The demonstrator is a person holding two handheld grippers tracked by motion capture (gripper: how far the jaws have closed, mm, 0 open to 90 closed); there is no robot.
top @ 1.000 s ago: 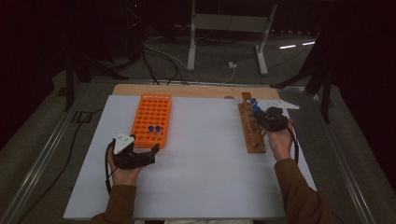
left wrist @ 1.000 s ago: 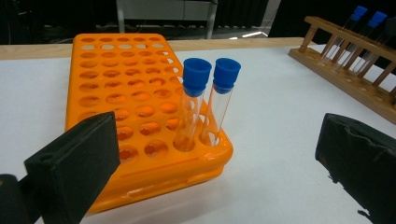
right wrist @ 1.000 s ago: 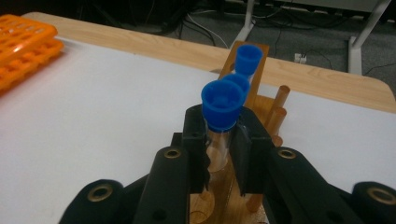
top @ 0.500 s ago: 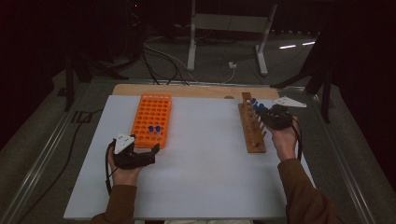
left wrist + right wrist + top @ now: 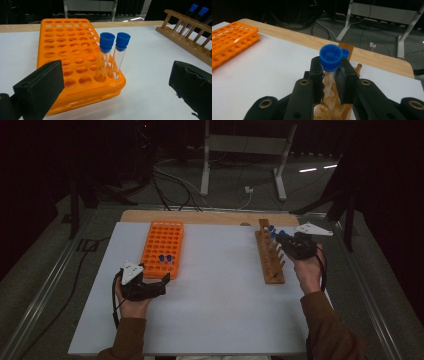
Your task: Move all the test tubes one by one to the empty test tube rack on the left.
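A white table [image 5: 220, 310] is sitting in a dark room. At the wooden rack [image 5: 270, 257], far right, the right gripper [image 5: 329, 75] is clamping a blue-capped tube [image 5: 329, 60]. The left gripper [image 5: 112, 82] is hovering open near the orange rack [image 5: 75, 57].

Left gripper [image 5: 159, 281] low beside orange rack [image 5: 161, 248], jaws spread wide, nothing between; right gripper [image 5: 329, 72] far across from rack, jaws clamped on blue-capped tube [image 5: 329, 61], forearm angled inward

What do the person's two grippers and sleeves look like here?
Both the left gripper and the right gripper are black with two blocky jaws, a pale three-cornered plate on top and a dark trailing cable. Brass-coloured rivets dot the right one's linkage. The sleeves are brown.
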